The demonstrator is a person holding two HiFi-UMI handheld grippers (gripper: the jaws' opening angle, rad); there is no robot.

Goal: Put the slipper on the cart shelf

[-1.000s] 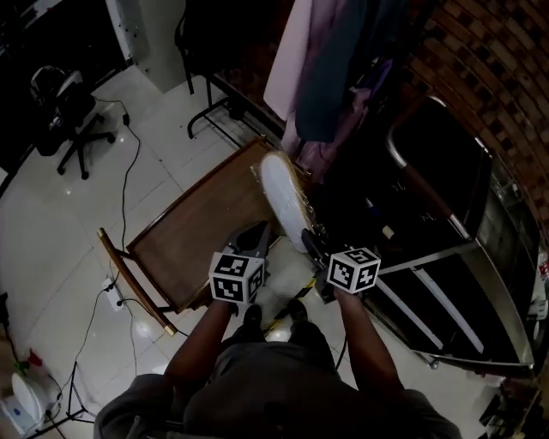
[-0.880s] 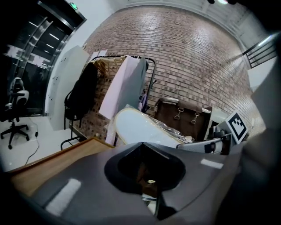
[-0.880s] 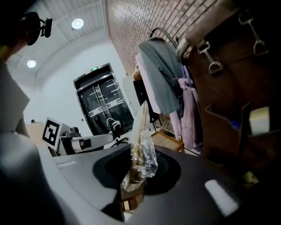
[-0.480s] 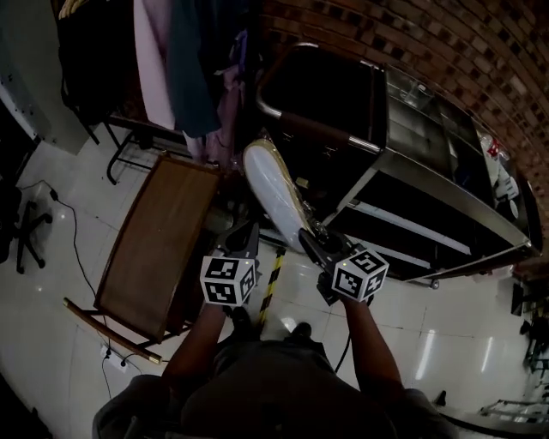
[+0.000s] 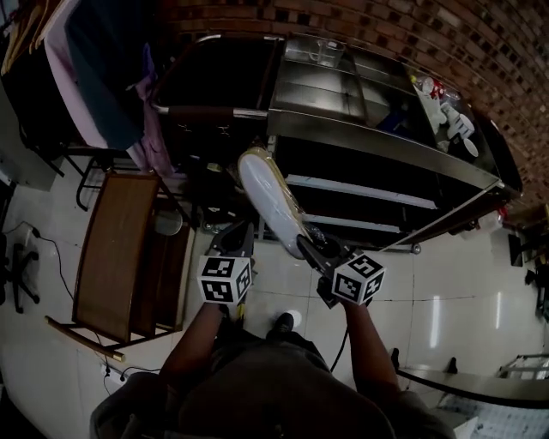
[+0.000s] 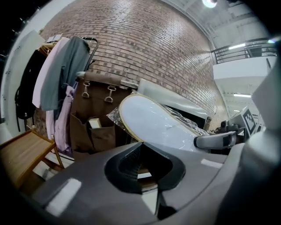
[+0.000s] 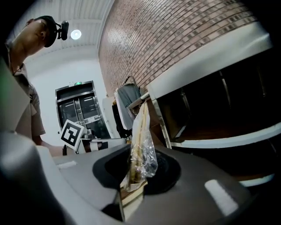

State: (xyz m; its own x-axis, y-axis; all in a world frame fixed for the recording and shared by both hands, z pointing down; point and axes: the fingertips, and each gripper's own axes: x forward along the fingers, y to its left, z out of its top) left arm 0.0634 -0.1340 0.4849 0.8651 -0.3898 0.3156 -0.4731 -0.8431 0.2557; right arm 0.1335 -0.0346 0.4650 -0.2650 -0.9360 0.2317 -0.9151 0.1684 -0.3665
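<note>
- Where I look down from my head, one brick wall runs across twelve o'clock, the biggest thing here.
- One steel cart stands against it, spreading from twelve to two o'clock ahead of me; its shelves are dark and I cannot count them.
- One rail of hanging clothes sits at eleven o'clock, with several garments that overlap too much to number.
- One wooden slatted table lies at nine o'clock, beside the clothes and well apart from the cart's far end.
- One slipper, white-soled and wrapped in clear plastic, is up in the air between me and the cart, not on any shelf. Its free end points toward eleven o'clock from my right gripper.
- My right jaws pinch the slipper's near edge, plastic and all; in the right gripper view it stands edge-on toward twelve o'clock.
- My left gripper hangs just beside the slipper at its eight o'clock, not touching; its jaws are pressed together on nothing, the slipper showing beyond the left gripper.
- Two marker cubes, one per gripper.
</note>
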